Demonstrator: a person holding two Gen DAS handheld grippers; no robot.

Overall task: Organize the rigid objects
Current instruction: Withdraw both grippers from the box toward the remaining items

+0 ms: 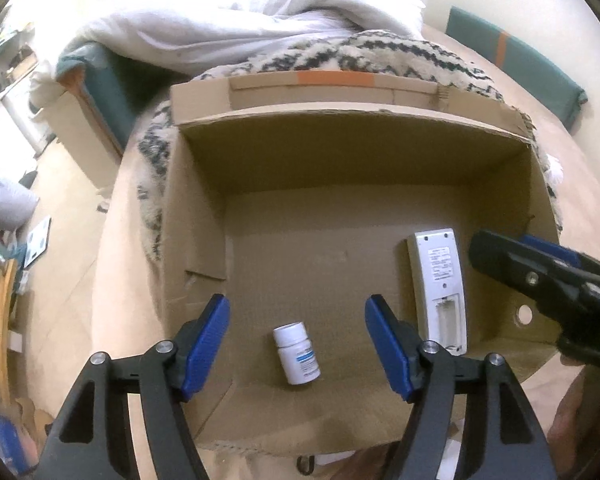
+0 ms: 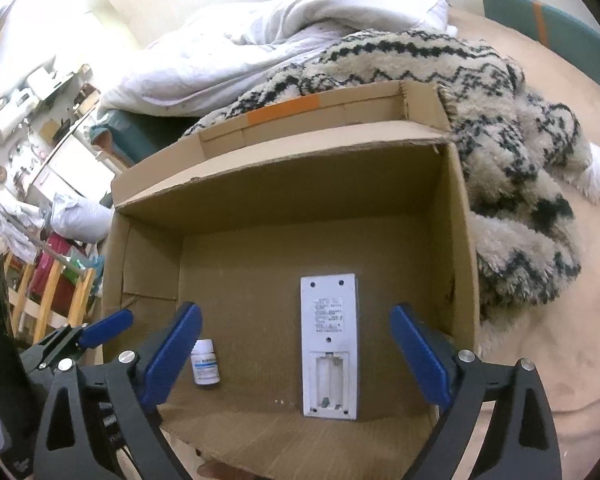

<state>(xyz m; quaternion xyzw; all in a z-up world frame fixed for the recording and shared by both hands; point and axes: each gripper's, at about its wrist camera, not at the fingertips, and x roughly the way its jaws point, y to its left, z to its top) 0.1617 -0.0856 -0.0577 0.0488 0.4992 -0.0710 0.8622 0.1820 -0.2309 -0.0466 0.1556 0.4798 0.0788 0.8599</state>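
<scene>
An open cardboard box [image 1: 204, 168] [image 2: 148, 224] sits on a bed. On its floor lie a small white pill bottle [image 1: 297, 353] [image 2: 205, 363] and a white remote [image 1: 440, 288] [image 2: 329, 344], face down with its battery bay open. My left gripper [image 1: 298, 344] is open and empty, hovering above the bottle, which lies between its blue pads. My right gripper [image 2: 296, 356] is open and empty above the remote. The right gripper also shows at the right of the left wrist view [image 1: 540, 280].
A black-and-cream patterned shaggy blanket [image 2: 512, 168] lies behind and right of the box, with a white duvet [image 2: 260, 40] beyond it. Teal cushions [image 1: 512, 60] sit at the back right. Cluttered shelves and wooden furniture [image 2: 40, 288] stand to the left.
</scene>
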